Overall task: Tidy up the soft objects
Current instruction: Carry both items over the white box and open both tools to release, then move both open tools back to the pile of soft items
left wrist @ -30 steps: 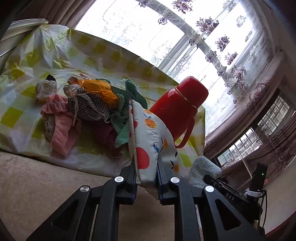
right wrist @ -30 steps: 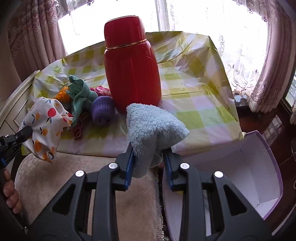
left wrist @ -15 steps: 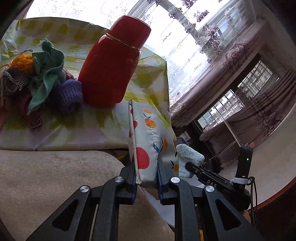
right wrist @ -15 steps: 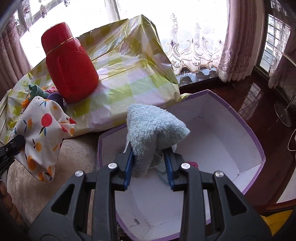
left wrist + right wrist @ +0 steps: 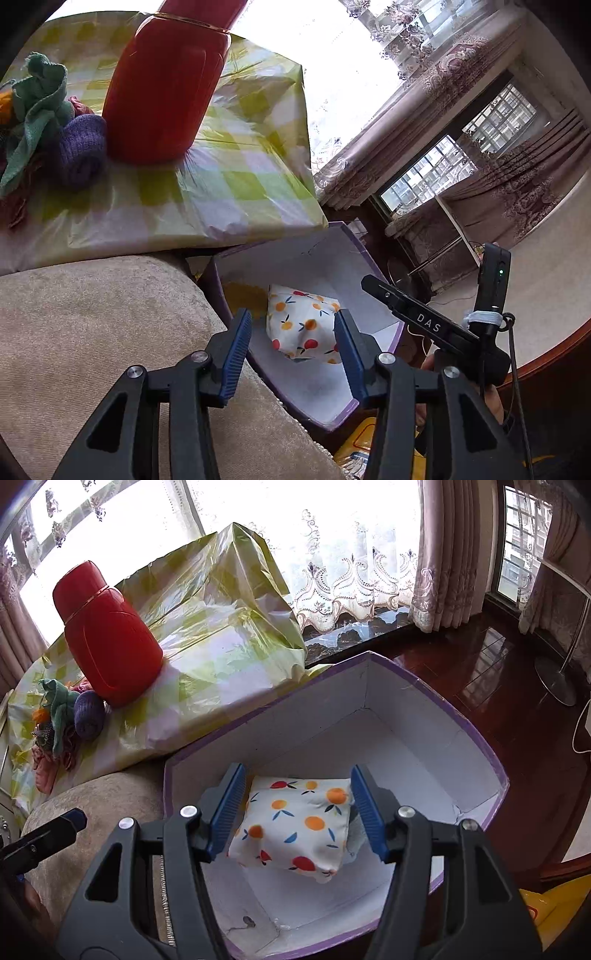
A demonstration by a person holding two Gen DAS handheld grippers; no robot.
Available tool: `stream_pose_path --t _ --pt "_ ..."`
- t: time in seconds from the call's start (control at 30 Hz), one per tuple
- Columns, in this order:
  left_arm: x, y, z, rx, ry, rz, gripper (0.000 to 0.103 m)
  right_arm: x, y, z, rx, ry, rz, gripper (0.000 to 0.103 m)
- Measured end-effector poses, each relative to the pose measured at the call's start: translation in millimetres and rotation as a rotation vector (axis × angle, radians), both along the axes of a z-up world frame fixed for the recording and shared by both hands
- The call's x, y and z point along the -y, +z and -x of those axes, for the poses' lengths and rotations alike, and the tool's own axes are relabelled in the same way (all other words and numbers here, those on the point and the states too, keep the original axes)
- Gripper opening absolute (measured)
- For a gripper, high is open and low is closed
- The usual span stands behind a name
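A fruit-print cushion (image 5: pixel 295 827) lies inside the white box with a purple rim (image 5: pixel 461 716); it also shows in the left wrist view (image 5: pixel 303 326), in the box (image 5: pixel 303 251). A bit of the pale blue fluffy cloth (image 5: pixel 356 836) peeks from under its right side. My right gripper (image 5: pixel 298 810) is open and empty above the cushion. My left gripper (image 5: pixel 291 349) is open and empty above the box's near edge. More soft items, a purple knit roll (image 5: pixel 81 147) and a green cloth (image 5: pixel 37 99), lie on the checked tablecloth.
A tall red flask (image 5: pixel 107 635) stands on the yellow-checked tablecloth (image 5: pixel 221 627) beside the pile of cloths (image 5: pixel 59 716). A beige upholstered arm (image 5: pixel 92 332) lies left of the box. Dark wooden floor (image 5: pixel 517 686) and a lamp base are at the right.
Both grippers moved over the box and opened. The fruit-print cushion and the blue fluffy cloth dropped into the box, cushion on top.
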State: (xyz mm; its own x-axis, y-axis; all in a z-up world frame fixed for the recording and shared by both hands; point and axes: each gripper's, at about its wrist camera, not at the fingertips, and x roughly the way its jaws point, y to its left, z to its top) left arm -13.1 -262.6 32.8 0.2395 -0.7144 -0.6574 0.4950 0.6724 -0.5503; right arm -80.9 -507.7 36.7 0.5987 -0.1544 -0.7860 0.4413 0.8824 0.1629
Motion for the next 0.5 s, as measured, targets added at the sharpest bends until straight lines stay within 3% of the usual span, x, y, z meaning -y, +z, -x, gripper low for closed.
stream_pose_path --t 0.2,0.5 --pt "-28 3 -6 0.066 0.102 -0.048 0.048 -26 -2 -12 -0.009 0.078 0.003 0.063" --pt "-114 7 -26 0.167 0.382 -0.117 0.048 -94 -1 -41 0.003 0.248 -0.028 0.063"
